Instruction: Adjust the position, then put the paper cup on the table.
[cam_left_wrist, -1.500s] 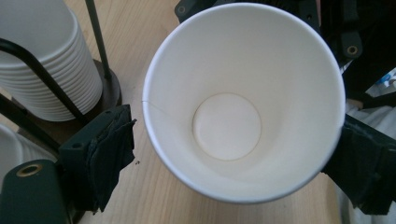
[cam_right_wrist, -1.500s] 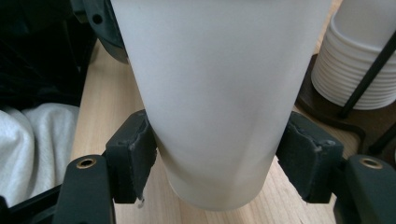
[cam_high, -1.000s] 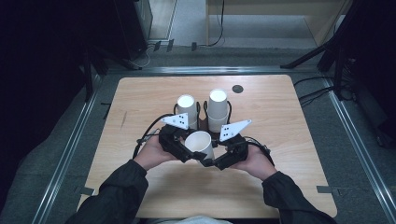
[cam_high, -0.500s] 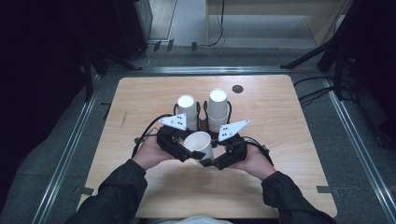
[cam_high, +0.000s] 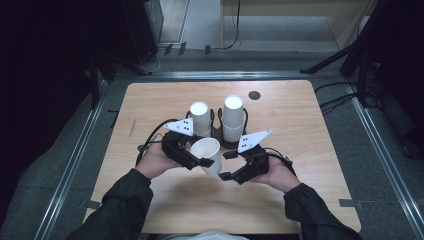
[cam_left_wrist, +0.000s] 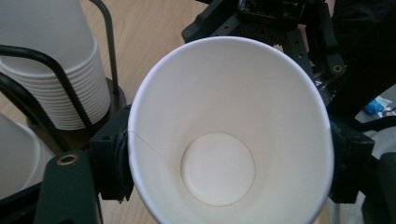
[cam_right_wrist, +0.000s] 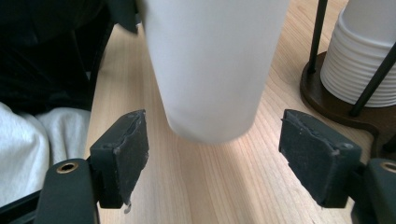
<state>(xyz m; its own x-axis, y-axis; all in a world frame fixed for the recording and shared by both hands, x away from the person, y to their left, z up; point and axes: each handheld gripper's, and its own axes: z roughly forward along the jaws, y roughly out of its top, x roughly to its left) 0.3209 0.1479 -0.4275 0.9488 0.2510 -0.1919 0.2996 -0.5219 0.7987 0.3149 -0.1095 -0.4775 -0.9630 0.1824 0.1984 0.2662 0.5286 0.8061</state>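
- No readable print or brand on the paper cup (cam_high: 207, 154); plain white in and out.
- Cup sits above the wooden table (cam_high: 310, 200), just in front of the cup holder rack (cam_high: 220, 131) with two stacks of cups (cam_high: 234, 119).
- Long axis tilted: mouth up and toward the left gripper's camera, base down toward the person.
- Left gripper (cam_high: 199, 161) clenched on the cup's wall.
- Right gripper (cam_high: 226, 165) released, jaws just opened wide; pads (cam_right_wrist: 122, 154) clear of the cup base between them.
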